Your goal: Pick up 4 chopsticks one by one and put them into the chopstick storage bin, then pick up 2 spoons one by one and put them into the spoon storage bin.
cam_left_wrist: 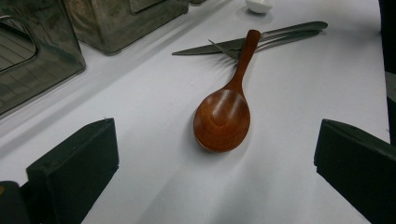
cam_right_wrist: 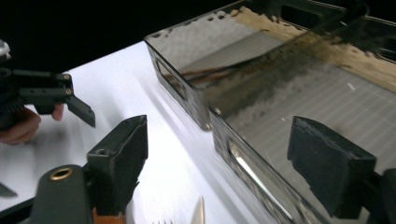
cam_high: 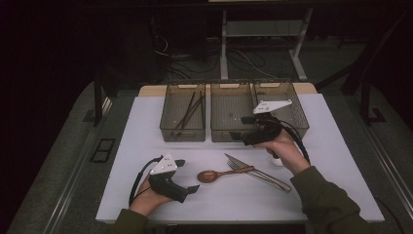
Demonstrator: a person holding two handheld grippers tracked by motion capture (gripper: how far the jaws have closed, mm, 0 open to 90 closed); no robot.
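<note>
The left tool (cam_high: 186,175) rests low on the white table (cam_high: 146,126), near the front edge. Its jaws stand wide apart and nothing is between them. Just in front of it lies a wooden spoon (cam_left_wrist: 225,106), bowl side up. The round brown bowl points at the left tool. The spoon's thin handle reaches away and lies across a fork (cam_left_wrist: 275,41) and a knife (cam_left_wrist: 210,47). These two shiny things lie side by side on the table, and the spoon handle touches them.

The right tool (cam_high: 237,127) is up over the front wall of the middle bin (cam_high: 229,134). Its jaws are far apart too, and it holds nothing.

Three see-through bins stand in a row at the back of the table. The left bin (cam_high: 182,131) has brown chopsticks (cam_high: 190,111) lying in it. The right bin (cam_high: 298,119) is partly behind the right tool. A small white thing (cam_left_wrist: 258,5) sits on the table past the fork and knife.
</note>
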